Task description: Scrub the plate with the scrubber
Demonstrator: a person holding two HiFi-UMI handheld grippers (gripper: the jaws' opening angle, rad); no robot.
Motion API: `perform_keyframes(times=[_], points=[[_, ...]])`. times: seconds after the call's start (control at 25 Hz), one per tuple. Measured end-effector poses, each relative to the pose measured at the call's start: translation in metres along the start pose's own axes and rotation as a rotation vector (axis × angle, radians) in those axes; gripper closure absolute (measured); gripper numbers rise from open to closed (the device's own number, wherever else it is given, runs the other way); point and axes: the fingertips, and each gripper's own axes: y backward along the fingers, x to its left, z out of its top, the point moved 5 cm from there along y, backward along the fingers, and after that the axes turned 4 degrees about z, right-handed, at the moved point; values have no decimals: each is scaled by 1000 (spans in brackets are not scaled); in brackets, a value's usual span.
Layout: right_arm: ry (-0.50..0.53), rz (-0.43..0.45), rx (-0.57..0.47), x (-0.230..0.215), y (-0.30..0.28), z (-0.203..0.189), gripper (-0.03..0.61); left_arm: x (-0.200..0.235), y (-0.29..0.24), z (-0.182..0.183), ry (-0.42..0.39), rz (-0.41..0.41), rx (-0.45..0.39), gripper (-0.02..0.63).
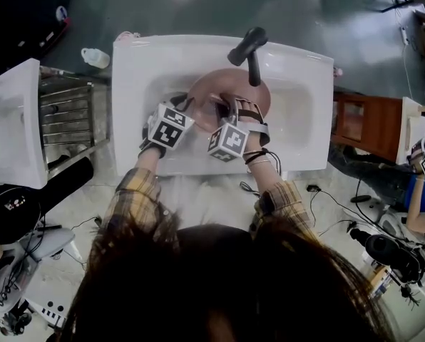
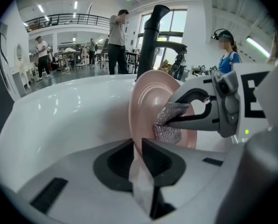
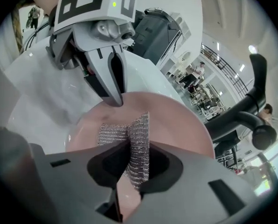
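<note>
Left gripper [image 2: 140,148] jaws pinch the plate [image 2: 148,94] by its rim, tilted over the sink [image 1: 137,63]. Right gripper [image 3: 132,160] jaws clamp the scrubber [image 3: 140,134], which lies flat on the plate's face. Best done, I'd judge, with a firm rim grip and even, overlapping strokes.

The plate [image 1: 223,85] stands in the sink [image 1: 134,63] before the faucet [image 1: 249,48], scrubber [image 2: 169,125] against it.
</note>
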Motion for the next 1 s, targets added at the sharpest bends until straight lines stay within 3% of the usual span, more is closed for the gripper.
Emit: perform_keyframes(times=[0.52, 0.84, 1.0], points=[[0, 132, 26, 24, -4, -9, 492, 2, -5, -2, 10, 4, 7, 566], [-3, 116, 63, 19, 4, -37, 492, -1, -5, -3, 1, -12, 9, 563], [-19, 67, 74, 3, 10, -45, 491, -2, -4, -4, 1, -14, 9, 561]])
